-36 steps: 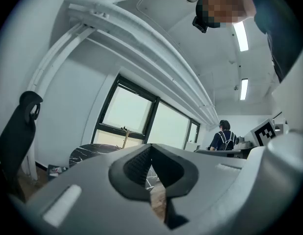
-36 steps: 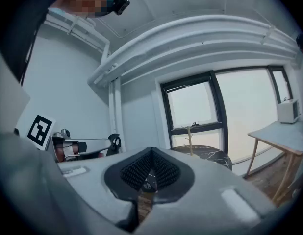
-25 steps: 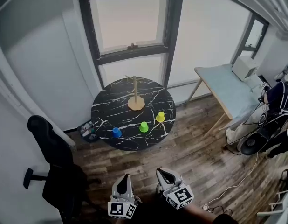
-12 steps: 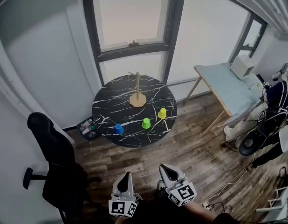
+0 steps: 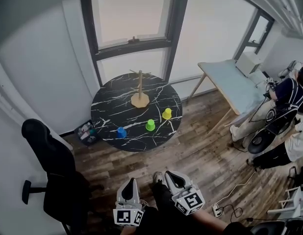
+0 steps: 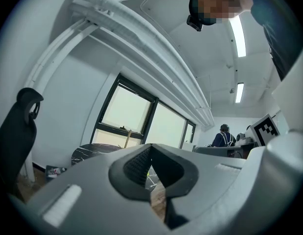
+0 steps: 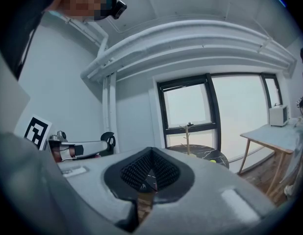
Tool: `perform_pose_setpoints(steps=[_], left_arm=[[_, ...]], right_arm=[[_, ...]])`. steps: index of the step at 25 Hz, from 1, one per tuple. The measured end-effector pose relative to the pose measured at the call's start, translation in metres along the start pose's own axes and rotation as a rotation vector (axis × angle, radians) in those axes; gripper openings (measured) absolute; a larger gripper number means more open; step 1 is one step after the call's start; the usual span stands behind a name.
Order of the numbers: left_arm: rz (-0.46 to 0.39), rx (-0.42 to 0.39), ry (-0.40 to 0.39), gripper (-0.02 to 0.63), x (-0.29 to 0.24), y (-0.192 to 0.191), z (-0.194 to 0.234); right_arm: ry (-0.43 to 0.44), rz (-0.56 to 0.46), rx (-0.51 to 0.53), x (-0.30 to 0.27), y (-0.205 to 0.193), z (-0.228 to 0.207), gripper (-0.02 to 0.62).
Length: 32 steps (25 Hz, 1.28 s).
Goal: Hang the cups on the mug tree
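Both grippers, left gripper [image 5: 130,186] and right gripper [image 5: 172,177], closed and empty at bottom centre; three cups and mug tree [image 5: 139,93] on round table [image 5: 108,111] mid-frame

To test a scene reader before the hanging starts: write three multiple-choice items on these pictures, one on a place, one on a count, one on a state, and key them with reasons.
1. On the round table, the mug tree stands: A farther from the person than the cups; B nearer than the cups; C between two cups.
2. Cups on the table: A two; B three; C five.
3. The left gripper and right gripper are: A shut and empty; B shut on cups; C wide open.
1 A: the cups lie in a row on the near side.
2 B: blue cup, green cup, yellow cup.
3 A: in each gripper view the pads meet with nothing between them.
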<state>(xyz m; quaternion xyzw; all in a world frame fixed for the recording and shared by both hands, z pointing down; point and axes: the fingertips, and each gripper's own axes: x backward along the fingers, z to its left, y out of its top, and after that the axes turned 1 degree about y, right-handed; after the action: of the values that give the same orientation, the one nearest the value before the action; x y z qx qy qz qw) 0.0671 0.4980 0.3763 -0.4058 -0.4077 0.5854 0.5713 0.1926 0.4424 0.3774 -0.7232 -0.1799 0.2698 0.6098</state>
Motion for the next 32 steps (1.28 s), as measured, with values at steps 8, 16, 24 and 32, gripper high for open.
perform_pose_setpoints(steps=[8, 16, 24, 32], left_arm=[[0.014, 0.001, 0.003, -0.002, -0.053, -0.008, 0.008], [0.032, -0.026, 0.009, -0.002, -0.132, -0.007, 0.017], [0.053, -0.040, 0.038, -0.002, -0.200, -0.010, 0.024], [0.059, -0.061, 0.070, -0.002, -0.245, -0.014, 0.022]], right_arm=[[0.019, -0.010, 0.002, -0.043, 0.003, -0.035, 0.000], [0.034, -0.002, -0.021, -0.095, 0.010, -0.090, 0.000], [0.079, 0.018, -0.027, -0.148, 0.013, -0.141, 0.000], [0.122, 0.025, -0.026, -0.180, 0.010, -0.180, 0.000]])
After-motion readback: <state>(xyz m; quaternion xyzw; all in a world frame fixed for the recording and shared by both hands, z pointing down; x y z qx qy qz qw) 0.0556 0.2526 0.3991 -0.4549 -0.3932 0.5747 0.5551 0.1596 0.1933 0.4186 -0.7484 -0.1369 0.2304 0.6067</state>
